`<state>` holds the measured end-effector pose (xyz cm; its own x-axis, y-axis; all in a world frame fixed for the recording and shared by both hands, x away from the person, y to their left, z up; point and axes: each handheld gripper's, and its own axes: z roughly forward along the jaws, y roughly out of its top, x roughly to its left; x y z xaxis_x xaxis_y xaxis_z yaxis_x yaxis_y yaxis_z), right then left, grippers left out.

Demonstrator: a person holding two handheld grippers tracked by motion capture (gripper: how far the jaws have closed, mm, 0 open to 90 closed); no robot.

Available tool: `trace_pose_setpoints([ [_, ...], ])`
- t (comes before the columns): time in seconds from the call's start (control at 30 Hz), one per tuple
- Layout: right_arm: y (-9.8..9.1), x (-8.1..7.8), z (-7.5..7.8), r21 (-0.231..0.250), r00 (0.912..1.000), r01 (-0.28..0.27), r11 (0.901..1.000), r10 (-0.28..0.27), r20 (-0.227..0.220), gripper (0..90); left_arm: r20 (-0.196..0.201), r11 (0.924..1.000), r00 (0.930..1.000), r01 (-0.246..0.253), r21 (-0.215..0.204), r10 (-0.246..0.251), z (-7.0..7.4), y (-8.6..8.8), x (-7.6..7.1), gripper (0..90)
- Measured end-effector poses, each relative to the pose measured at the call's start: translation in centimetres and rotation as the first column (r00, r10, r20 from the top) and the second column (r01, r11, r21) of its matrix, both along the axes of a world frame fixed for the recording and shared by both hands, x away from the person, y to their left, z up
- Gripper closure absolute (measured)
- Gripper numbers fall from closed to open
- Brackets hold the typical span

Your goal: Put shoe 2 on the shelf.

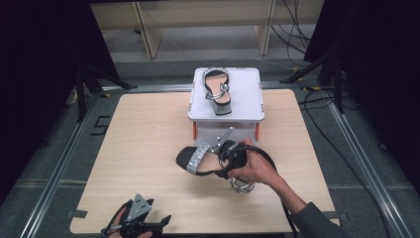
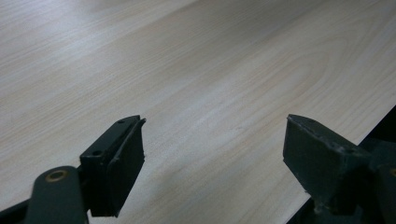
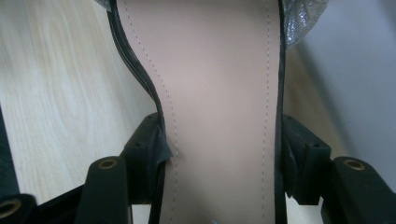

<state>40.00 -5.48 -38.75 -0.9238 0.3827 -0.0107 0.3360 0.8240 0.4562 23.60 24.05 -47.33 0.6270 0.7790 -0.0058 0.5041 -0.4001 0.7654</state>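
A black sandal (image 1: 198,159) with a glittery silver toe strap hangs above the wooden table (image 1: 143,144), toe pointing left. My right gripper (image 1: 229,153) is shut on its waist; in the right gripper view both pads press the edges of the beige insole (image 3: 219,93), with the silver strap (image 3: 303,18) at the top. A matching sandal (image 1: 218,91) stands on the white box (image 1: 247,94) at the table's far side. My left gripper (image 1: 166,218) rests at the near left edge of the table; the left gripper view shows the left gripper (image 2: 212,154) open with nothing between its jaws.
The white box stands just behind the held sandal. Dark stands and cables (image 1: 322,109) flank the table on both sides. Pale wooden furniture (image 1: 148,29) stands behind on the floor.
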Motion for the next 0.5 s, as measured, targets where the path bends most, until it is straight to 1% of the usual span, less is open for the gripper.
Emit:
trace_pose_setpoints([
  [0.03, 0.1, 0.0, 0.6, 0.002, 1.0, -0.007, 1.0, 0.007, 0.004, 40.9, -0.001, 1.0, 1.0, -0.002, -0.001, 0.002, 0.0, 0.0, 0.0, 20.2],
  [0.07, 0.2, 0.0, 1.7, 0.006, 0.9999, -0.007, 1.0, 0.007, 0.015, 40.9, -0.001, 0.9999, 1.0, -0.01, -0.004, 0.01, 0.0, 0.0, 0.0, 20.2],
  [0.1, 0.3, 0.0, 2.4, 0.008, 0.9998, -0.007, 0.9999, 0.007, 0.018, 41.0, 0.01, 1.0, 0.9999, 0.004, 0.008, -0.004, 0.0, 0.1, 0.1, 20.2],
  [0.13, 0.3, 0.1, 3.1, 0.016, 0.9996, -0.012, 0.9998, 0.012, 0.024, 40.9, 0.005, 1.0, 1.0, -0.007, -0.002, 0.007, 0.0, 0.1, 0.0, 20.2],
  [0.17, 0.3, 0.2, 3.8, 0.022, 0.9996, -0.01, 0.9997, 0.009, 0.028, 41.0, 0.014, 0.9994, 0.9997, 0.018, 0.031, -0.018, 0.1, 0.3, 0.2, 20.2],
  [0.2, 0.4, 0.3, 4.5, 0.027, 0.9992, -0.013, 0.9995, 0.012, 0.039, 41.0, 0.019, 0.9989, 0.9995, 0.024, 0.041, -0.025, 0.2, 0.4, 0.2, 20.2],
  [0.23, 0.4, 0.3, 5.2, 0.033, 0.9989, -0.007, 0.9994, 0.005, 0.047, 41.0, 0.011, 0.9999, 0.9999, 0.008, 0.015, -0.008, 0.1, 0.2, 0.1, 20.2],
  [0.27, 0.4, 0.3, 5.2, 0.033, 0.9989, -0.007, 0.9994, 0.005, 0.047, 41.0, 0.011, 0.9999, 0.9999, 0.008, 0.015, -0.008, 0.1, 0.2, 0.1, 20.2],
  [0.3, 0.4, 0.5, 6.6, 0.046, 0.9985, -0.01, 0.9989, 0.007, 0.054, 41.1, -0.004, 0.9999, 0.9999, -0.012, -0.007, 0.012, 0.0, 0.0, -0.1, 20.2],
  [0.33, 0.4, 0.5, 7.4, 0.053, 0.9986, 0.006, 0.9986, -0.009, 0.051, 41.0, 0.015, 0.9994, 0.9996, 0.022, 0.028, -0.022, 0.1, 0.3, 0.2, 20.2],
  [0.37, 0.4, 0.6, 8.2, 0.058, 0.9985, 0.013, 0.9983, -0.016, 0.052, 41.1, 0.021, 0.9992, 0.9995, 0.021, 0.034, -0.022, 0.1, 0.3, 0.2, 20.2],
  [0.4, 0.4, 0.9, 9.1, 0.068, 0.9977, 0.013, 0.9976, -0.018, 0.066, 41.1, 0.021, 0.9992, 0.9995, 0.021, 0.034, -0.022, 0.1, 0.3, 0.2, 20.2],
  [0.43, 0.3, 1.2, 9.9, 0.076, 0.9972, 0.015, 0.997, -0.021, 0.072, 41.1, 0.001, 1.0, 1.0, -0.003, 0.007, 0.003, 0.1, 0.1, 0.0, 20.2],
  [0.5, 0.2, 1.6, 11.1, 0.089, 0.9959, 0.046, 0.995, -0.053, 0.074, 41.1, 0.006, 1.0, 1.0, 0.0, 0.005, 0.0, 0.1, 0.2, 0.1, 20.2],
])
